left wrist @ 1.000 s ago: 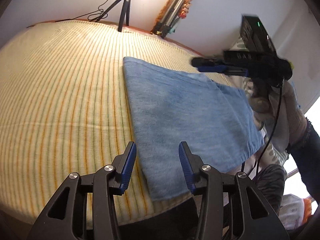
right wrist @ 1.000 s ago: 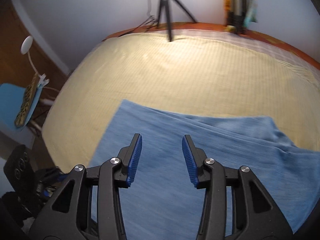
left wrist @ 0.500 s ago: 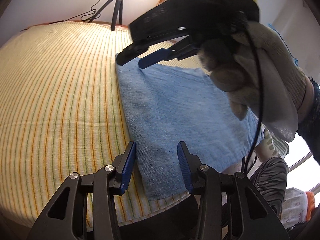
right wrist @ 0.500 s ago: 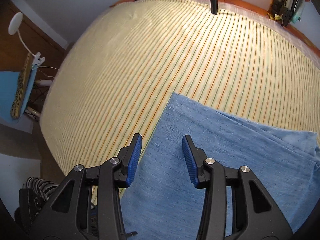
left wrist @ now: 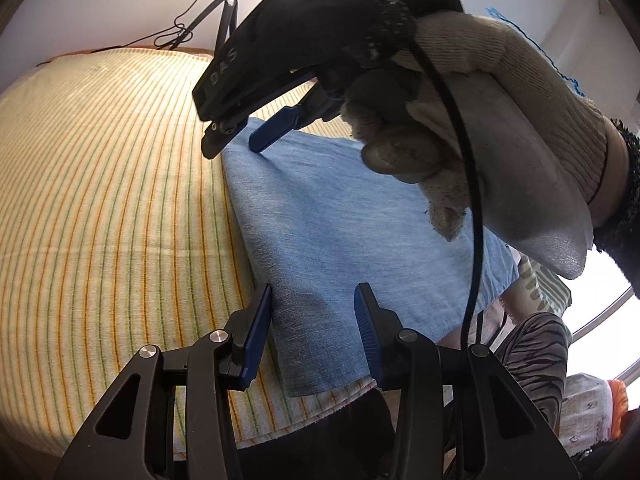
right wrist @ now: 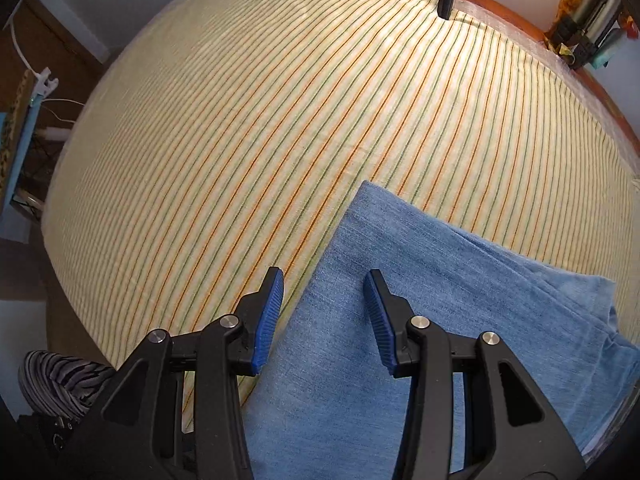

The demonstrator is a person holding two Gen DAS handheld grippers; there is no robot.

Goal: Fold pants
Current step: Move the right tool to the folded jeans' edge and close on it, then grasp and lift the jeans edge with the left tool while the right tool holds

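Folded light-blue denim pants (left wrist: 340, 232) lie flat on a bed with a yellow striped sheet (left wrist: 100, 200). My left gripper (left wrist: 314, 316) hovers open over the near left edge of the pants, nothing between its blue pads. The right gripper (left wrist: 236, 136), held by a gloved hand (left wrist: 500, 128), points down at the far left corner of the pants. In the right wrist view that gripper (right wrist: 324, 300) stands open and straddles the fold edge of the pants (right wrist: 420, 320), its left pad over the striped sheet (right wrist: 280, 120). No cloth is pinched.
A black tripod (left wrist: 228, 12) stands at the far side of the bed, against the white wall. A person's striped trouser leg (left wrist: 536, 344) shows beside the bed's near edge. A blue chair (right wrist: 16, 152) and wooden furniture stand off the bed.
The right gripper swung in from the right across the pants to their far left corner and tipped downward. The left gripper stayed over the near edge.
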